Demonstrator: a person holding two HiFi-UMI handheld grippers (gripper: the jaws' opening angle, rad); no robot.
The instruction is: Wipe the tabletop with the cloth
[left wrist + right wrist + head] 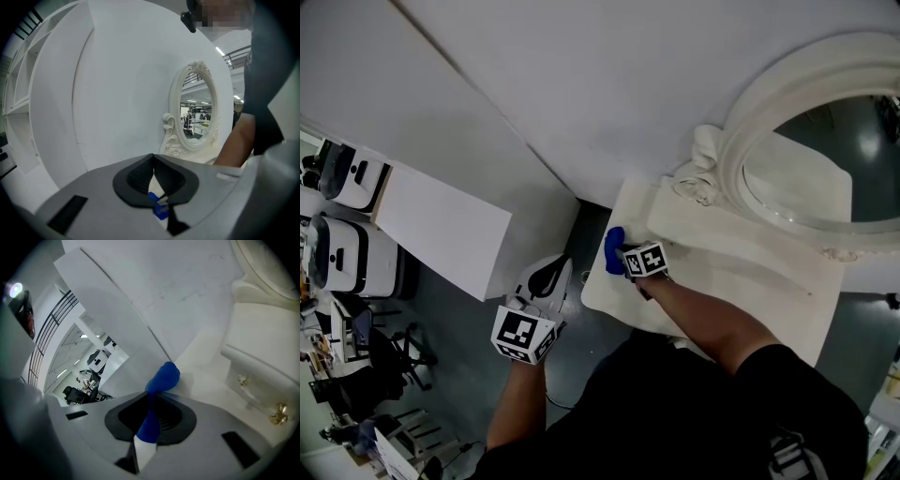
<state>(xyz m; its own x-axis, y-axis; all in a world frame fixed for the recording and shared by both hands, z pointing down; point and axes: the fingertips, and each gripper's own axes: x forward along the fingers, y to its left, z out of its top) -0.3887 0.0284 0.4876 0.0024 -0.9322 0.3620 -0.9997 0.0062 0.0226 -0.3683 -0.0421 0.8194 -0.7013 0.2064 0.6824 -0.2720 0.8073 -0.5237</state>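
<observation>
A blue cloth (614, 249) (163, 378) is bunched at the left edge of the white tabletop (722, 281). My right gripper (620, 260) (152, 398) is shut on it, and the cloth sticks out past the jaw tips against the table near the wall. My left gripper (562, 266) (152, 157) hangs off the table to the left, above the dark floor. Its jaws meet at the tips with nothing between them. In the left gripper view it faces the wall and the oval mirror (197, 110).
A large oval mirror in an ornate white frame (741, 150) stands on a raised drawer unit (262, 376) with brass knobs at the back right of the table. A white board (441, 230) leans left of the table; white machines (347, 253) and an office chair (394, 356) stand farther left.
</observation>
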